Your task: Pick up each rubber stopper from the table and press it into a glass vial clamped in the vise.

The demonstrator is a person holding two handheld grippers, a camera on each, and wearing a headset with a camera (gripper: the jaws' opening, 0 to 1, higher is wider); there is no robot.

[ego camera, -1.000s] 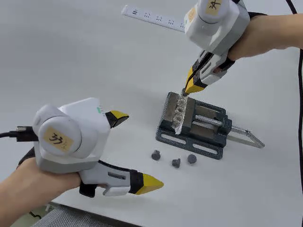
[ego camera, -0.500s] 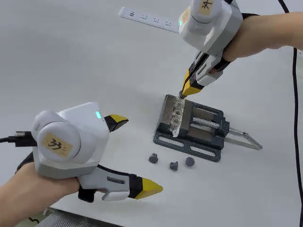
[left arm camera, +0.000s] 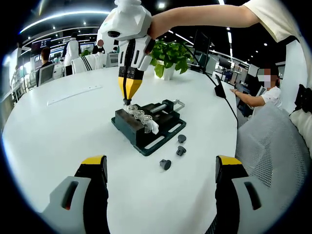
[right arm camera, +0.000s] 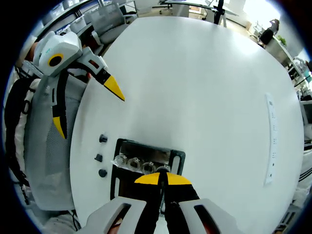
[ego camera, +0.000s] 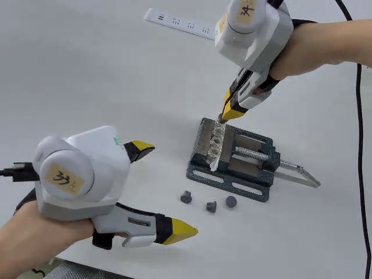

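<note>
Right fingers (ego camera: 231,104): together, yellow tips nipped on a small dark stopper (left arm camera: 127,102), as far as the left gripper view lets me tell.
Right gripper (ego camera: 224,116): comes in from 1 o'clock of the vise, pointing steeply down, tips at the mouth of the far vial.
Left fingers (ego camera: 180,231): wide apart, nothing between them.
Left gripper (ego camera: 167,189): at 8 o'clock of the vise, well apart from it, above the table and pointing toward the stoppers.
Vise (ego camera: 224,180): dark grey, flat on the table just right of centre in the head view; its screw handle (ego camera: 297,174) sticks out at 4 o'clock.
Vials (ego camera: 216,141): clear glass, upright, mouths up, in a row clamped between the vise jaws; a white scrap (ego camera: 212,165) sits at the near end of the row.
Stoppers (ego camera: 211,206): three on the table at 6 o'clock of the vise, near its base but not touching it, in a loose line, apart from one another.
Stopper look: small, dark grey, round; two show a wider cap over a narrower plug, the one on the right shows a round face.
Table (ego camera: 87,70): white, round-edged in the right gripper view.
Power strip (ego camera: 180,24): white, at 11 o'clock of the vise, well apart.
Cable (ego camera: 359,145): black, down the 3 o'clock edge of the head view.
Plant (left arm camera: 168,53): green, at the far side of the table in the left gripper view.
</note>
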